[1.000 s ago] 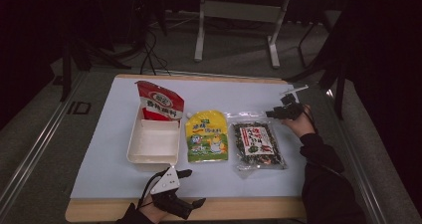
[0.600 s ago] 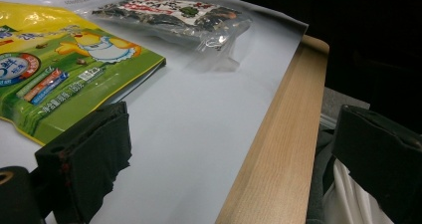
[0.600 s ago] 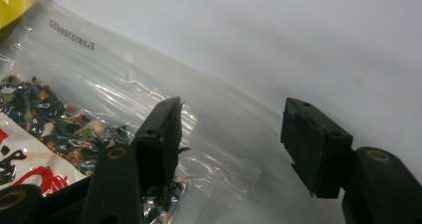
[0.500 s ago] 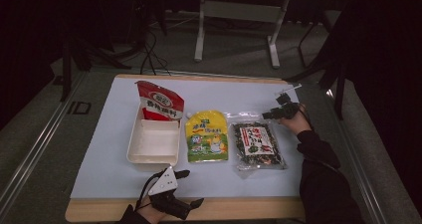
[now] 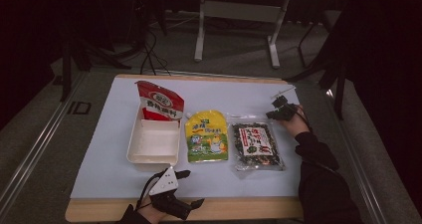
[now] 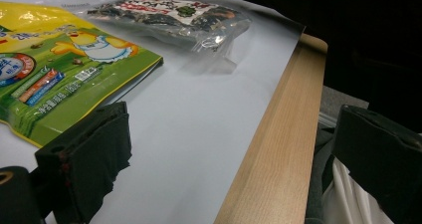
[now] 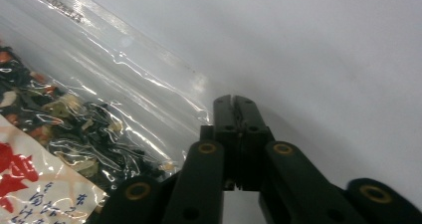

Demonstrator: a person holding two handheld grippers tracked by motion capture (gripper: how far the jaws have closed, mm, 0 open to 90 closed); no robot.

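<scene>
right hand-held gripper (image 7: pixel 238 104) jaws just closed, touching, at far clear corner of seaweed bag (image 5: pixel 256 147); pinch unclear. bag's long axis runs toward person. left hand-held gripper (image 5: pixel 191 189) open, empty, farther off.

It looked like a lab or studio set up for recording rather than a home. A wooden table (image 5: pixel 249 209) with a white sheet (image 5: pixel 239 94) over it stood on grey carpet (image 5: pixel 45 134), with metal rails (image 5: pixel 30 149) along its sides. Beyond it were dark surroundings, loose cables (image 5: pixel 149 50) on the floor and a white metal stand (image 5: pixel 239 10).
</scene>
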